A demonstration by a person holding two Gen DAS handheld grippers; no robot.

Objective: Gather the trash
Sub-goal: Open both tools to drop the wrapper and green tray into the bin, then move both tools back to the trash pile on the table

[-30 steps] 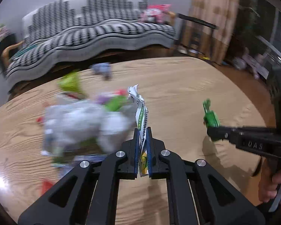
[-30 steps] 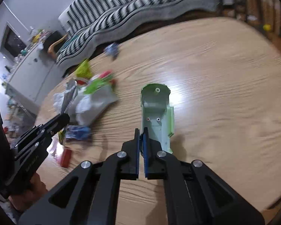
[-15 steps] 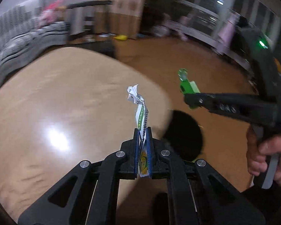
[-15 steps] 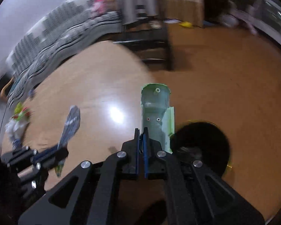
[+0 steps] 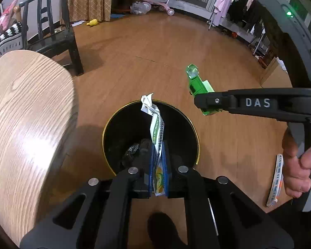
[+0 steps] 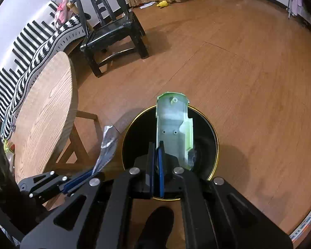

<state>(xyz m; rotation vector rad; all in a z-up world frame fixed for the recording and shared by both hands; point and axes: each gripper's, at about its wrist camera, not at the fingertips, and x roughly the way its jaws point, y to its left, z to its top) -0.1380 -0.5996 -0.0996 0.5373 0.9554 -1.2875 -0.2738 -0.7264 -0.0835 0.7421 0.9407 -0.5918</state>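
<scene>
Left wrist view: the left gripper (image 5: 158,166) has its jaws closed tight on a crumpled white-and-green printed wrapper (image 5: 155,124), which stands up from the pads and hangs over the mouth of the round black bin with a gold rim (image 5: 197,143). Dark crumpled trash lies inside the bin. The bin stands on the brown wooden floor (image 5: 155,51), just beside the round light-wood table (image 5: 27,114). The right gripper (image 5: 205,101) enters from the right, held by the person's hand (image 5: 298,166), and clamps a green plastic toy-car shell (image 5: 197,85) that sits over the floor beyond the far-right rim, not over the opening. A striped flat wrapper (image 5: 276,180) lies on the floor near that hand.

Right wrist view: the right gripper (image 6: 156,166) is fully closed on one edge of the green shell (image 6: 172,128), whose pale hollow underside faces the camera. From here the shell appears above the bin opening (image 6: 215,145), which contradicts the other view; its true position over the rim cannot be settled. The left gripper (image 6: 87,174) shows at lower left with the wrapper (image 6: 107,143) over the floor beside the bin.

Risks: releasing now may send the shell onto the rim or floor. The light wrapper may drift or cling to the pads. The floor wrapper may be overlooked.
</scene>
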